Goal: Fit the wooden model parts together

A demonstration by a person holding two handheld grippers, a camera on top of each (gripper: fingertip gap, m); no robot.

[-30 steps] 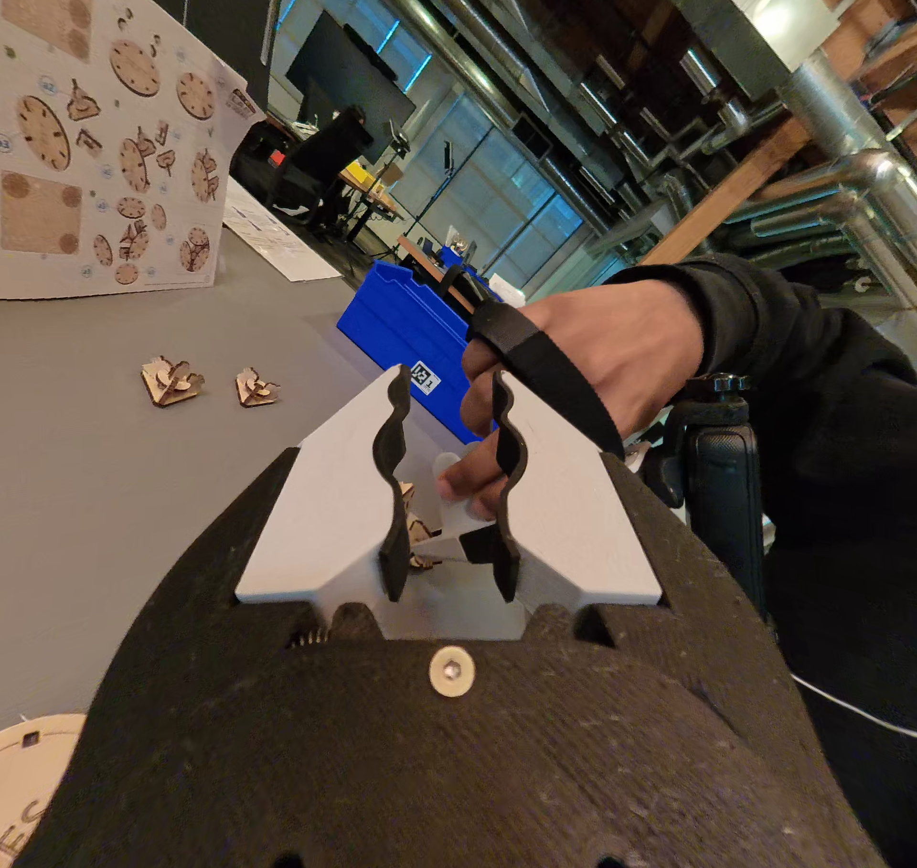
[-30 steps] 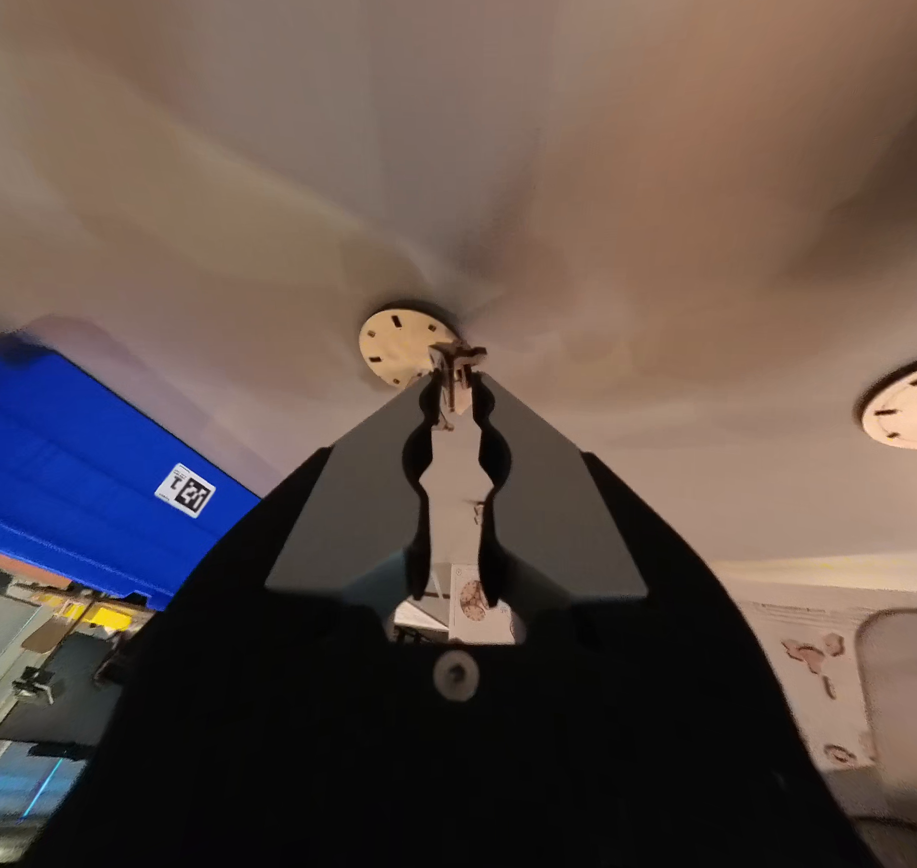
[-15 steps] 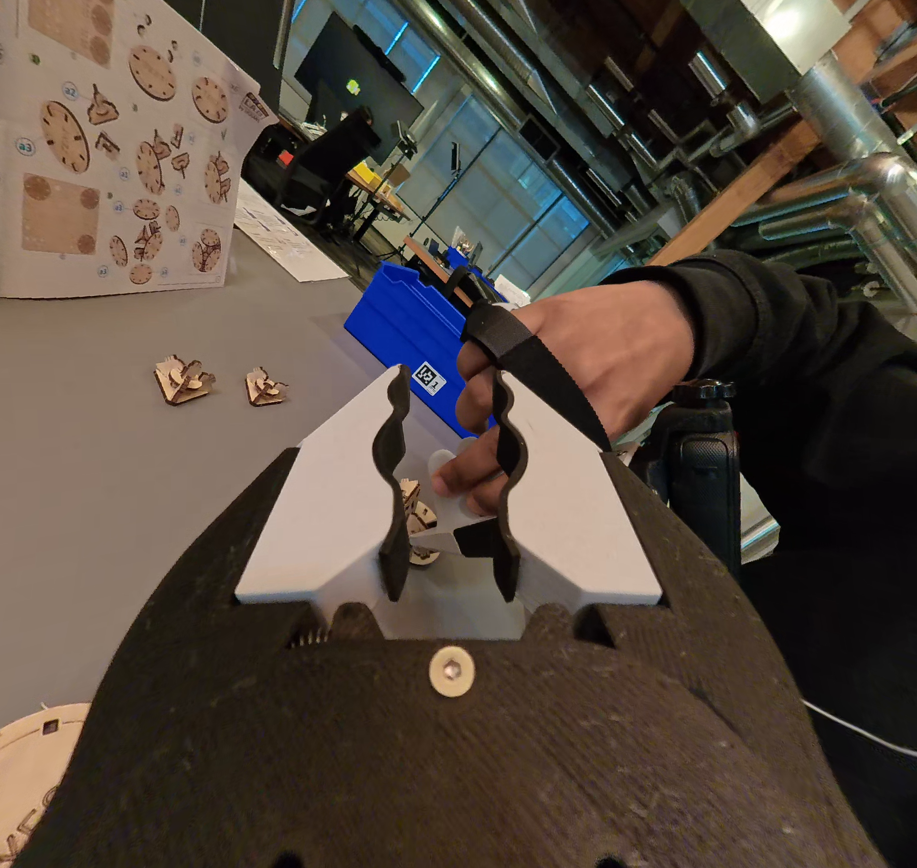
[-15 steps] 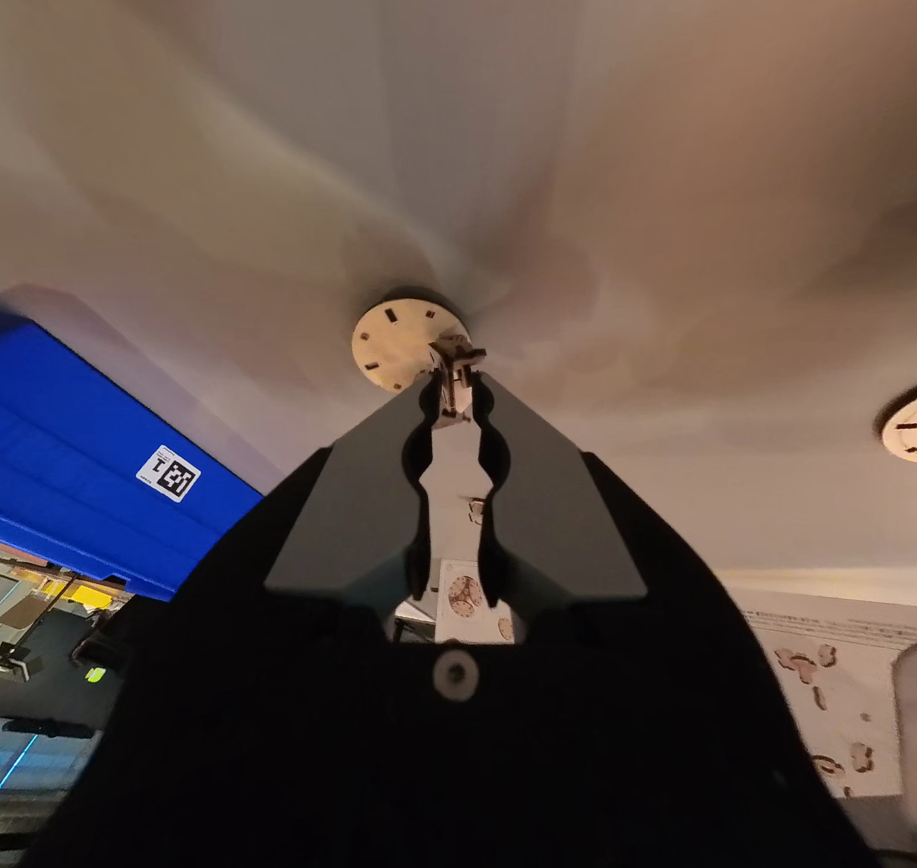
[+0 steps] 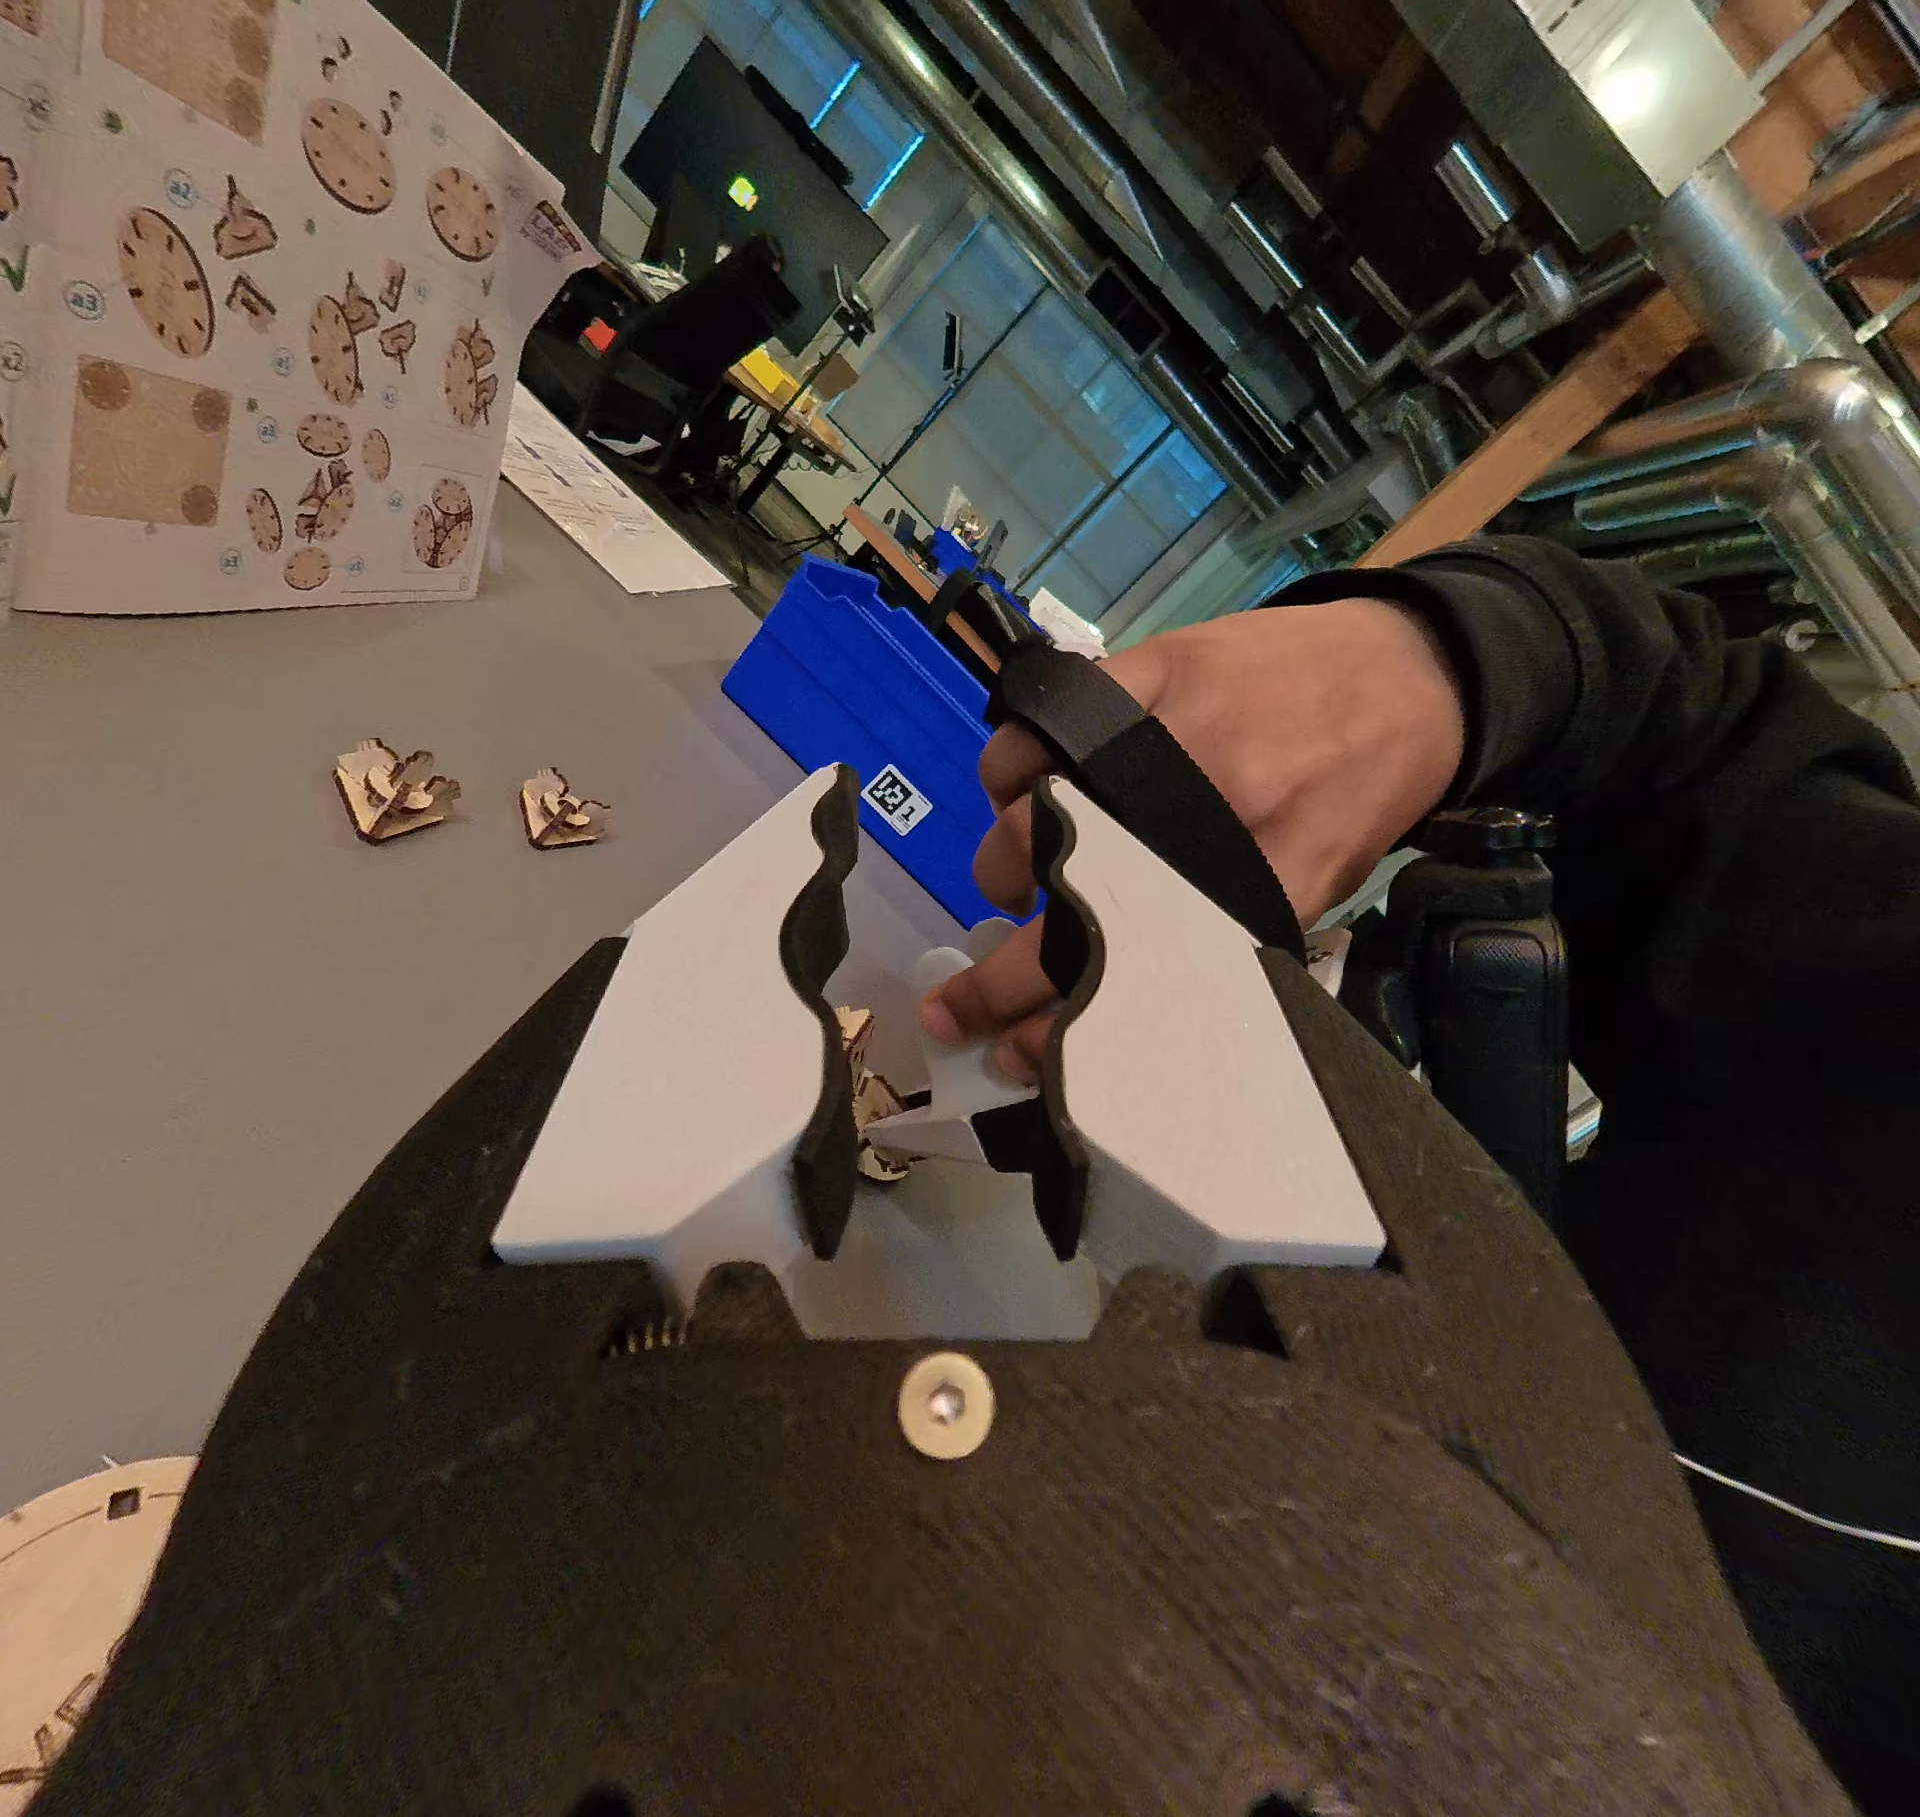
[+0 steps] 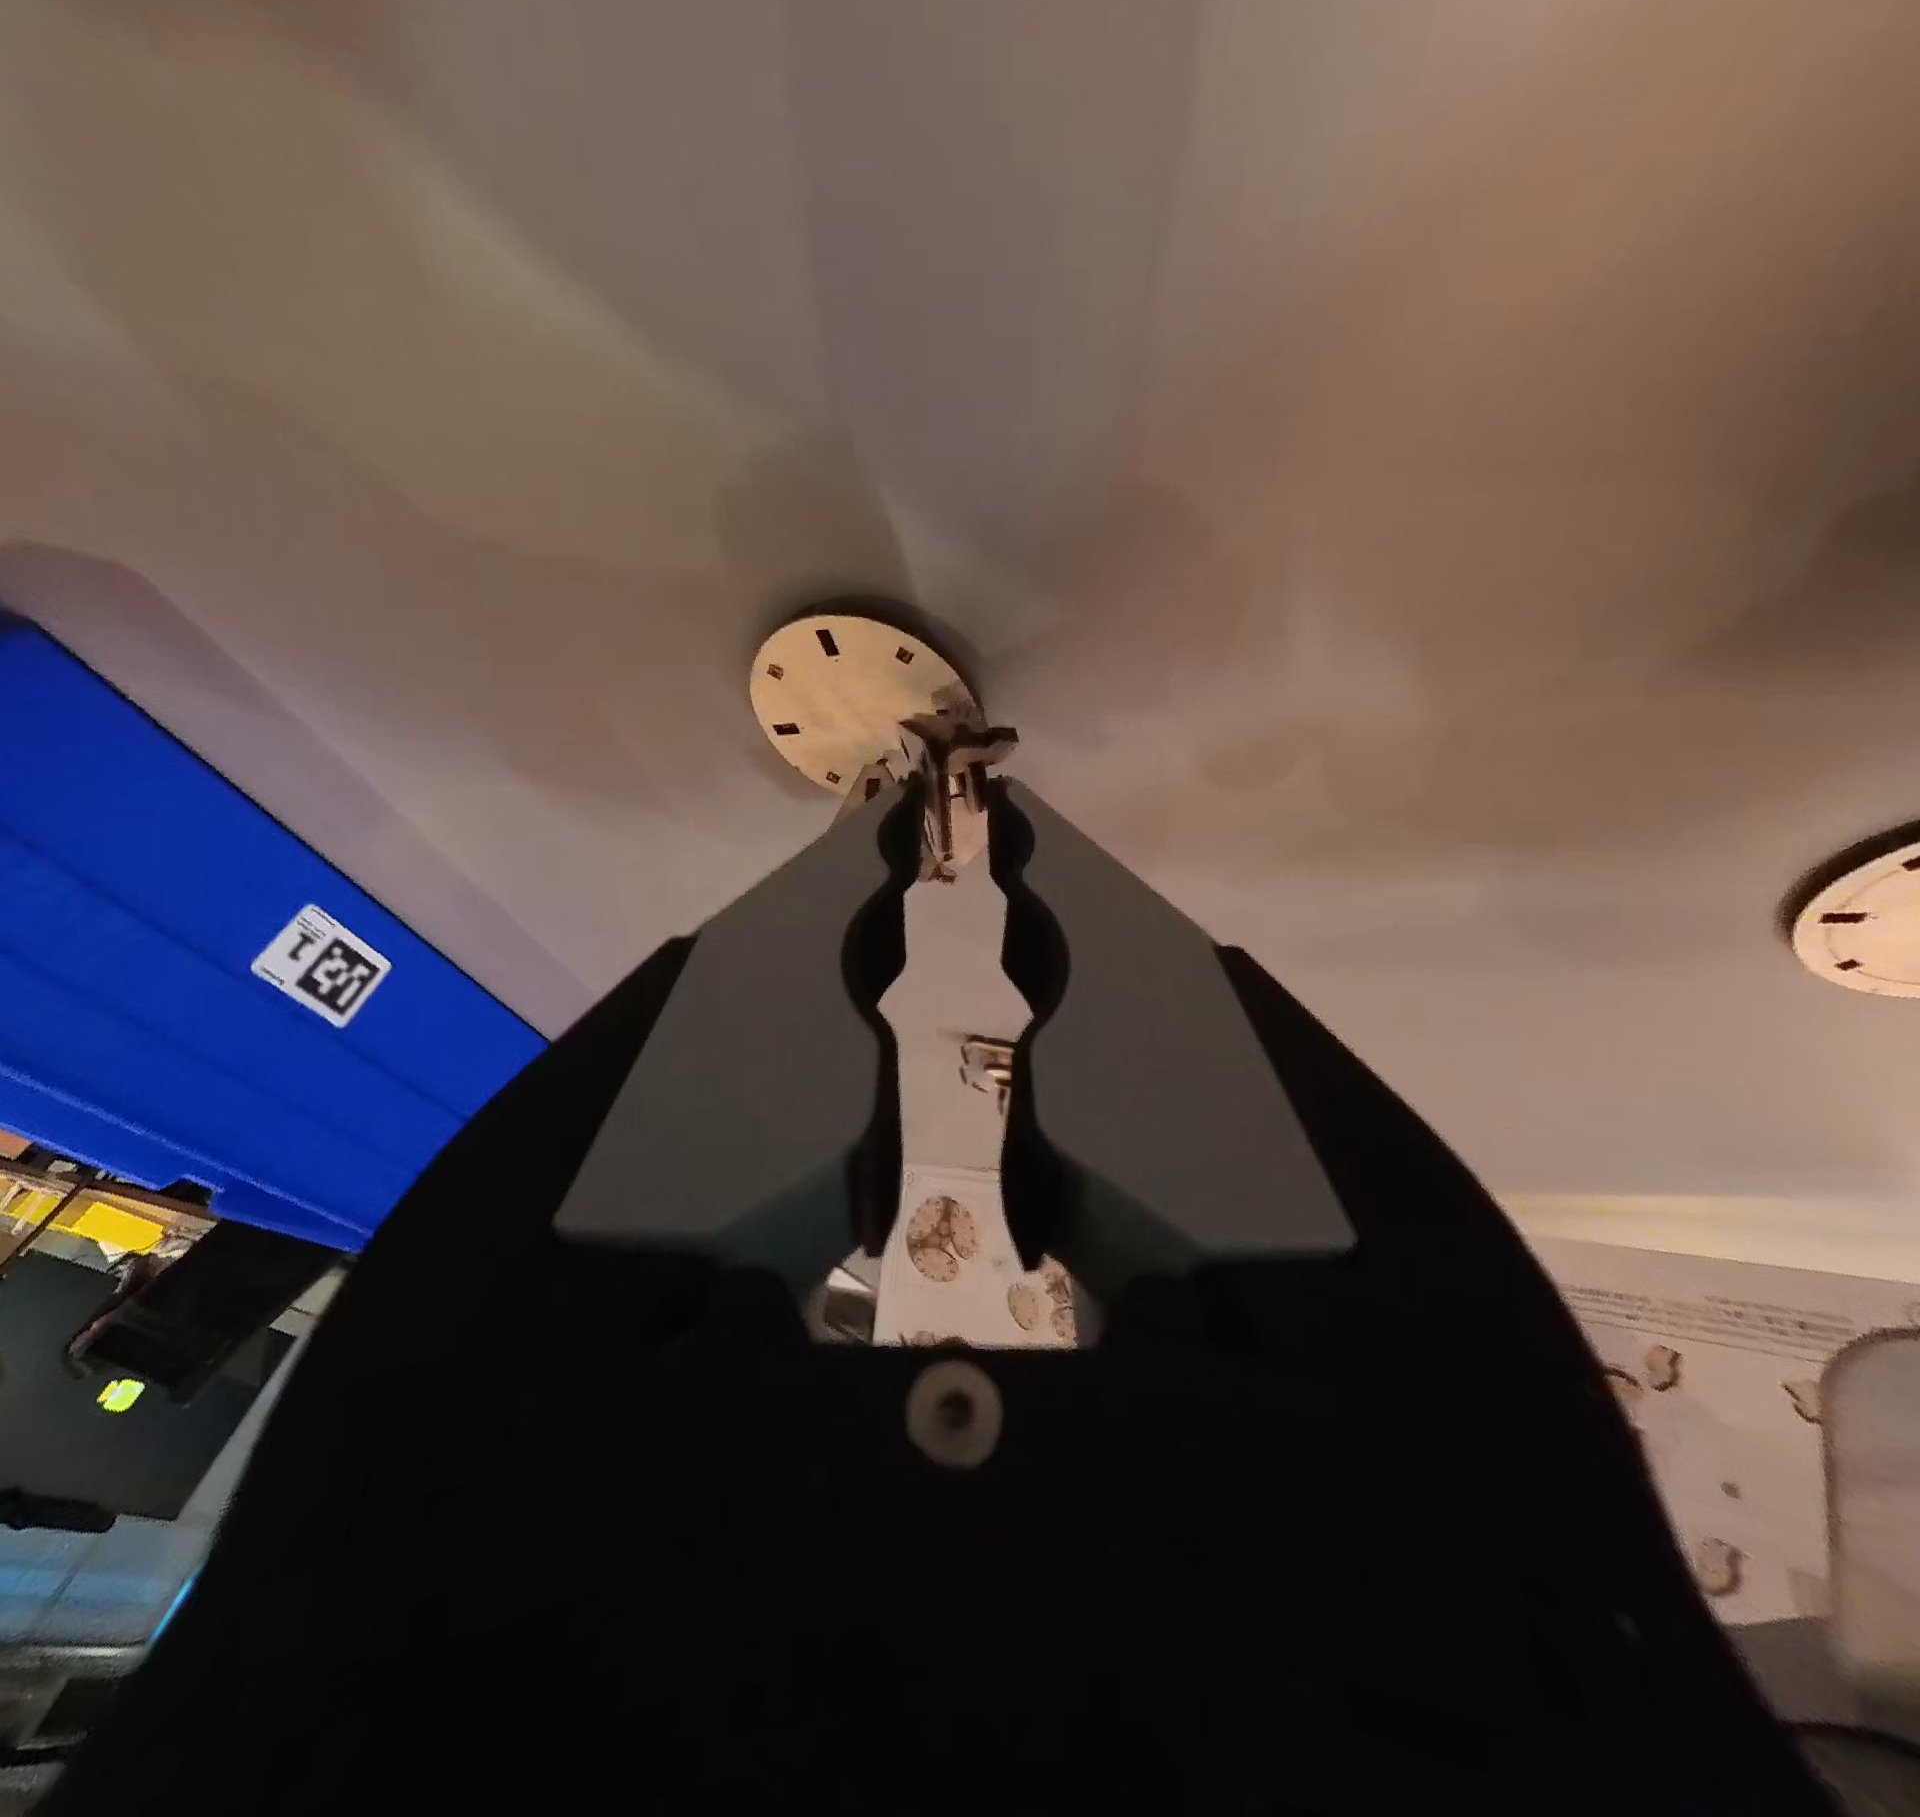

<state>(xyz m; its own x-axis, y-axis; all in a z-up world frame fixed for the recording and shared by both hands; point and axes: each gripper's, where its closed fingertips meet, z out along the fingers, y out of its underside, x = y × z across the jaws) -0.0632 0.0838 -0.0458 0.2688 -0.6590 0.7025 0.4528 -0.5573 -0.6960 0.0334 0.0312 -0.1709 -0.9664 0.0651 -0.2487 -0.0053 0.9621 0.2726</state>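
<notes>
Left hand-held gripper (image 5: 940, 801): jaws stand apart with nothing between the tips; beyond them, at frame centre, a blue bin (image 5: 862, 718) is seen on the grey surface (image 5: 208, 988). Two small wooden assemblies (image 5: 395, 791) lie at left of frame. A person's hand (image 5: 1247, 759) is seen at centre right. Right hand-held gripper (image 6: 951, 796): jaws narrow, pressed on a small wooden piece (image 6: 951, 780) at frame centre, just beside a slotted wooden disc (image 6: 842, 707) lying on the surface

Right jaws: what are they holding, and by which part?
The right gripper holds a small wooden piece at its tips, clamped by its lower end; the upper end sticks out over a wooden disc.
</notes>
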